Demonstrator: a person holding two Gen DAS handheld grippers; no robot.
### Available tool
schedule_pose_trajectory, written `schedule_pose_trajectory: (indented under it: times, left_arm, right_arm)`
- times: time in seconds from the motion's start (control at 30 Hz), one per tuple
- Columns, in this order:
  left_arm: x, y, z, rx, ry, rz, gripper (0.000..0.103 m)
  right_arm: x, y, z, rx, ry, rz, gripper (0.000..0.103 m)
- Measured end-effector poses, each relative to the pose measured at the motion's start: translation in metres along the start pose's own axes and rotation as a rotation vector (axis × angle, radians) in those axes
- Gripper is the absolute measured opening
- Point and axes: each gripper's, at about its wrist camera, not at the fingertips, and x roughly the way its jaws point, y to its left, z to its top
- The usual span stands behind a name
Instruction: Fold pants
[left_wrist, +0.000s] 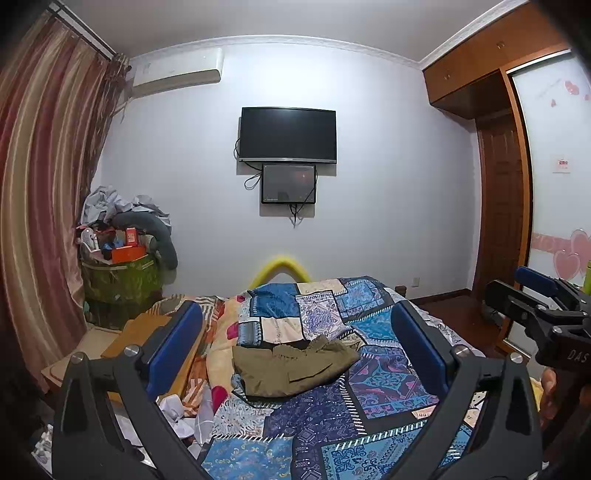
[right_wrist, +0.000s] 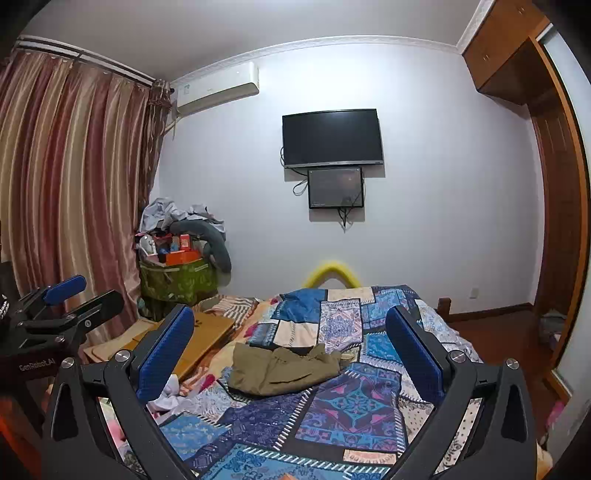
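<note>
**Pants lying crumpled on the bed, both grippers held up off them**

Pants (left_wrist: 295, 367) are olive green and sit in a rumpled heap roughly in the middle of the patchwork quilt (left_wrist: 369, 398), which is mostly blue with some purple and cream blocks. They're not flat at all: the fabric is bunched, with a darker bit showing along the top edge, and I honestly can't tell which end is the waist. From the right wrist view the same pile (right_wrist: 284, 371) looks about the same, lying across the quilt (right_wrist: 351, 406).

Left gripper (left_wrist: 295, 343) has its two blue pads spread wide apart with nothing between them, and it's up in the air, well clear of the pants. Right gripper (right_wrist: 290, 343) is the same deal: pads wide apart, holding nothing, not touching the cloth. Each one also peeks into the other's camera at the frame edge, the right one (left_wrist: 532, 299) at the far right and the left one (right_wrist: 70, 299) at the far left.

Rest of the room: a black TV (left_wrist: 288, 134) on the far wall with a smaller screen (left_wrist: 289, 184) mounted just under it, striped curtains (left_wrist: 40, 177) on the left, an air conditioner (left_wrist: 177, 72) up near the ceiling, and a green basket (left_wrist: 122, 280) piled high with clutter in the corner. A wooden board (right_wrist: 195, 343) lies on the left side of the bed, next to the quilt.
</note>
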Motion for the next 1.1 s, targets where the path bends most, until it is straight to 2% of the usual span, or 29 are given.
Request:
schedule_pose_trajectory:
  times: [0.4, 1.1]
  left_arm:
    - [0.0058, 0.0023, -0.0034, -0.010, 0.023, -0.005, 0.103]
    - [0.0042, 0.0004, -0.0003, -0.012, 0.007, -0.025, 0.103]
  right_arm:
    - [-0.0020, -0.0004, 0.0025, 0.001, 0.004, -0.002, 0.103]
    - [-0.0033, -0.0051, 0.0063, 0.010, 0.008, 0.002, 0.103]
